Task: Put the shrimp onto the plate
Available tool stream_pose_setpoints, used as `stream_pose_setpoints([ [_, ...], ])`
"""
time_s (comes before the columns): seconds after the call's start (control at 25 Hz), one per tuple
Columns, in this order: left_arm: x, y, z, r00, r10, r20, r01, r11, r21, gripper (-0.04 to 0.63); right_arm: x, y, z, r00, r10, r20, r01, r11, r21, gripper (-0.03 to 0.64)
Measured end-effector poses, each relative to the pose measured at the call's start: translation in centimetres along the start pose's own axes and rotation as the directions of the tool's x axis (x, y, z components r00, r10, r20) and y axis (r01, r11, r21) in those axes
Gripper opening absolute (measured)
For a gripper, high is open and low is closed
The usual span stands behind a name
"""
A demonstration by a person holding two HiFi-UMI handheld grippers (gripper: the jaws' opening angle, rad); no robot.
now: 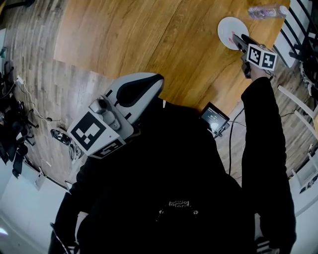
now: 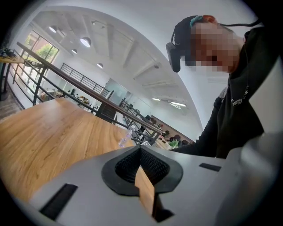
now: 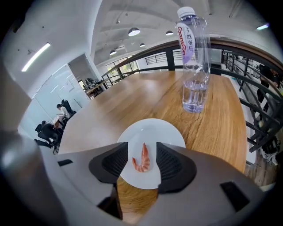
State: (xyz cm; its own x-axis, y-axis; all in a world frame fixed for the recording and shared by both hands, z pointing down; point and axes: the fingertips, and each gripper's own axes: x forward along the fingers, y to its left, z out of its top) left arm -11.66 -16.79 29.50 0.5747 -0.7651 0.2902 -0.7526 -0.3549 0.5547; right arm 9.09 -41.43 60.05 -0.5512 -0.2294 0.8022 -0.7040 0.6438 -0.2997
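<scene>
A small orange shrimp (image 3: pixel 142 162) lies curled on the white plate (image 3: pixel 164 132), which sits on the wooden table near its far right corner (image 1: pixel 226 26). My right gripper (image 3: pixel 142 153) hangs over the plate, tilted down, jaws wide open on either side of the shrimp, pads not touching it. In the head view the right gripper (image 1: pixel 238 40) reaches over the plate's near rim. My left gripper (image 1: pixel 149 82) is held close to the body at the table's near edge, away from the plate. Its jaws (image 2: pixel 140 150) meet at the tips with nothing in them.
A clear water bottle (image 3: pixel 193 66) with a purple label stands just beyond the plate; in the head view this bottle (image 1: pixel 266 11) is at the table's corner. A metal railing (image 3: pixel 261 128) runs past the table's right edge. A small screen device (image 1: pixel 214 118) hangs by the near edge.
</scene>
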Motion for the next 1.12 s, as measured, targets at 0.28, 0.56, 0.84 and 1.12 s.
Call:
stream_pose_setpoints([
  [0.28,0.7,-0.9,1.6,0.998,-0.055,0.009,0.054,0.996,0.066,0.003,-5.5,2.1,2.8,0.993,-0.007,0.118,0.008,1.000,-0.010,0.151],
  [0.56,1.8,-0.8,4.5,0.989,-0.144,0.020,0.139,0.978,0.158,0.003,-11.2,6.4,4.8,0.973,0.012,0.231,-0.008,1.000,-0.016,0.028],
  [0.84,2.5,-1.8,6.0,0.972,-0.235,0.000,0.229,0.947,0.224,0.003,-16.5,12.7,5.1,0.952,0.059,0.300,-0.048,0.998,-0.043,0.018],
  [1.12,4.1,-5.0,7.0,0.937,-0.348,-0.017,0.336,0.888,0.313,0.003,-28.0,20.8,7.0,0.834,0.121,0.539,-0.046,0.988,-0.150,0.017],
])
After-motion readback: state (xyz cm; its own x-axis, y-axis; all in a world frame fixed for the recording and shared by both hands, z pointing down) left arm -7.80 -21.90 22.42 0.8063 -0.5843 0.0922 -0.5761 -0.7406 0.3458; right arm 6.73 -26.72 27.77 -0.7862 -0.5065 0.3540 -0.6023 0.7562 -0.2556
